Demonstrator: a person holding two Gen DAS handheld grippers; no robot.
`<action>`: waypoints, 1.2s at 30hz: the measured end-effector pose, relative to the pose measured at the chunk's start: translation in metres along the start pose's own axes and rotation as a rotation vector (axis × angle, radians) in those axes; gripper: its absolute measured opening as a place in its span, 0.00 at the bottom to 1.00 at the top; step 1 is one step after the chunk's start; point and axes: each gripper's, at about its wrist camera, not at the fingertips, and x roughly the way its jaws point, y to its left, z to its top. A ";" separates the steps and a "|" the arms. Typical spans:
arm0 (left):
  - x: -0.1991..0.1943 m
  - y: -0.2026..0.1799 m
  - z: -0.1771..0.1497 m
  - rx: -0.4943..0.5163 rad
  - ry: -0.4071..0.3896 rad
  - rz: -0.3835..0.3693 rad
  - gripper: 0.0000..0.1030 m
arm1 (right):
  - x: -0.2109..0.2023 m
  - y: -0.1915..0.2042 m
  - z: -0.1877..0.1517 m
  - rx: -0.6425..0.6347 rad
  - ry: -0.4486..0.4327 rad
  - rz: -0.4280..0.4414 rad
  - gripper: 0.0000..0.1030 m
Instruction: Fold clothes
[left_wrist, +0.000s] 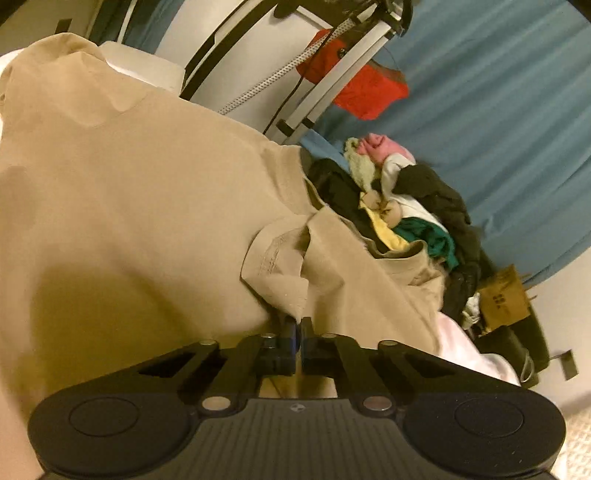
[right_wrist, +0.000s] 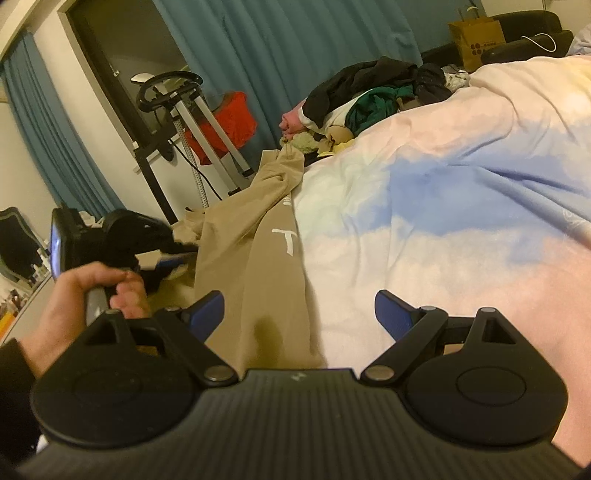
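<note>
A tan garment (left_wrist: 147, 192) spreads across most of the left wrist view, bunched into a fold near the middle. My left gripper (left_wrist: 297, 325) is shut on the edge of that fold. In the right wrist view the same tan garment (right_wrist: 258, 258), with white lettering on it, lies in a long strip along the left edge of the bed. My right gripper (right_wrist: 299, 314) hovers open over its near end, blue pads wide apart, one over the cloth and one over the bedcover. A hand (right_wrist: 85, 295) holds the left gripper at the far left.
The bed has a pink, white and blue cover (right_wrist: 443, 184). A pile of mixed clothes (right_wrist: 369, 96) sits at its far edge. Beyond stand an exercise machine (right_wrist: 184, 110) draped with red cloth (right_wrist: 229, 122), blue curtains (right_wrist: 277, 48) and a paper bag (right_wrist: 476, 37).
</note>
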 end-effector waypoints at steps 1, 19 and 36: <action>-0.009 -0.002 -0.002 -0.009 -0.022 -0.009 0.01 | 0.000 -0.001 0.000 0.004 0.000 0.002 0.87; -0.047 0.004 -0.023 0.202 -0.041 0.015 0.32 | -0.008 -0.001 0.003 0.020 -0.018 0.013 0.87; 0.074 -0.133 -0.005 0.787 0.055 -0.044 0.55 | 0.013 -0.008 -0.004 0.038 0.038 0.009 0.87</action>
